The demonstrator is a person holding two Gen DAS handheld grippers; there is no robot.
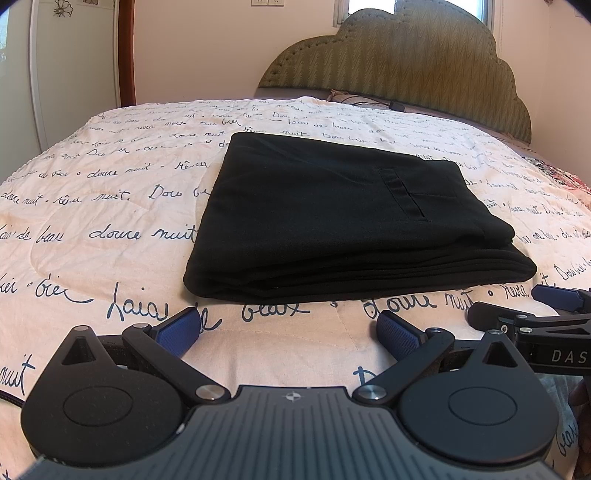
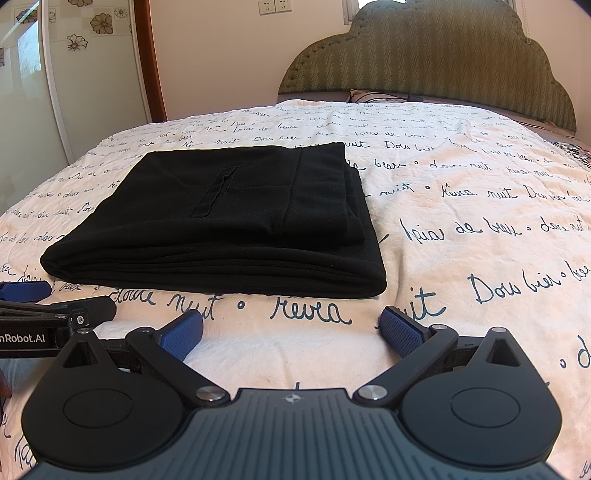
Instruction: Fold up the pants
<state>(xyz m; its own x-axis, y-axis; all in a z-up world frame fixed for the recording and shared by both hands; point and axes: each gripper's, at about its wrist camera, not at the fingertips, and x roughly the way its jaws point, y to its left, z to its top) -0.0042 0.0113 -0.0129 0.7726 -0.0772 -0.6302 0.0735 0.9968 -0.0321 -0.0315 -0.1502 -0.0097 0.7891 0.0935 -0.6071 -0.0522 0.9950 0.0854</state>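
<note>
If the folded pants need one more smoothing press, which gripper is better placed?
Left, marginally. The black pants lie straight ahead of the left gripper; from the right gripper they sit off to the left. Both are open, empty.

- A bed (image 1: 110,192) fills the room's middle, under a cream quilt (image 2: 461,221) printed with dark cursive French words.
- A scalloped olive headboard (image 1: 399,51), padded and zigzag-stitched, stands against the far wall (image 1: 199,44).
- The wall is pale pink-cream, with two white sockets (image 2: 274,5) high up.
- A window (image 1: 413,7) shows above the headboard, bright with daylight.
- At left, a brown wooden door frame (image 2: 149,59) borders a white panel with flower decals (image 2: 101,23).
- A patterned pillow (image 2: 369,96) lies at the headboard's foot.
</note>
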